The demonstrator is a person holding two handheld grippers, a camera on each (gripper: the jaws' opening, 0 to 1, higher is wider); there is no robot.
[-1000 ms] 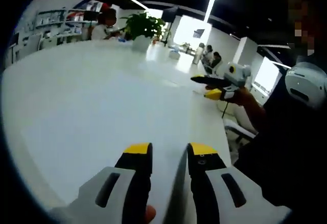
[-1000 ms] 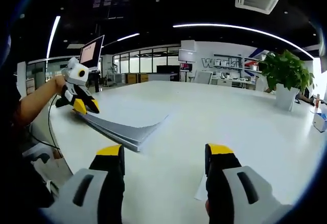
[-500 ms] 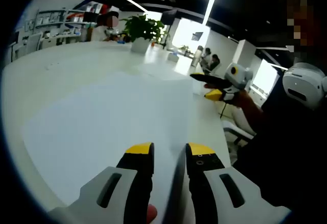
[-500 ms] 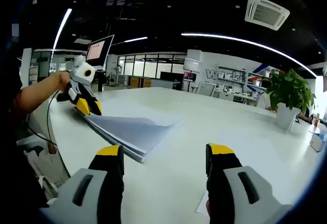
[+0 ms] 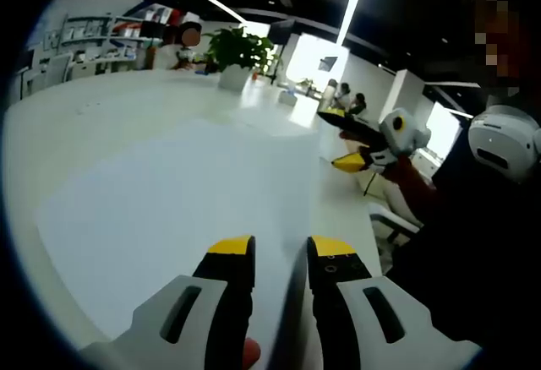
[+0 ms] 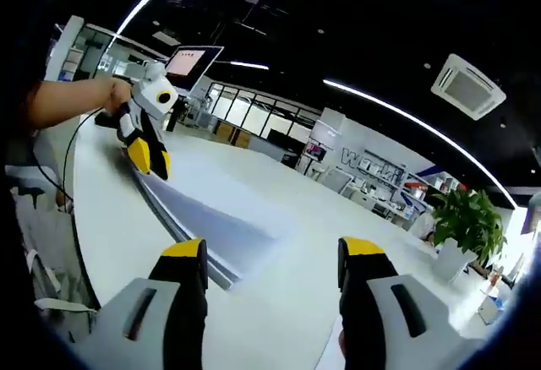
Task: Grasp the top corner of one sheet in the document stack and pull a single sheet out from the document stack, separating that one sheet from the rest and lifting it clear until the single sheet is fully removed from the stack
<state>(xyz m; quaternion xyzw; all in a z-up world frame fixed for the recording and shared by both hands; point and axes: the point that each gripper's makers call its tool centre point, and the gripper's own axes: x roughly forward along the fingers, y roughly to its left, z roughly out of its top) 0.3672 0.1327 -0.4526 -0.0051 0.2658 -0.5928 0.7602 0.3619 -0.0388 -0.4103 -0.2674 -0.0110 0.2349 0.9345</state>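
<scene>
White sheet (image 5: 169, 193) is lying pinched at its near edge between the left gripper (image 5: 283, 256) jaws, spreading over the white tabletop (image 5: 101, 108). The document stack (image 6: 190, 235) is lying below it. The right gripper (image 6: 270, 256) is hanging with jaws apart, holding nothing.

Glossy smooth white table (image 6: 355, 218); matt grey paper sheets (image 6: 215, 226).

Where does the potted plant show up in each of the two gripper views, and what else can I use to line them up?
Left gripper view: the potted plant sits at upper centre-left, on the far side of the white table.
Right gripper view: the potted plant stands at the far right edge, on the same table.
Shared landmark: the lifted sheet, held at its corner by the left gripper.
</scene>
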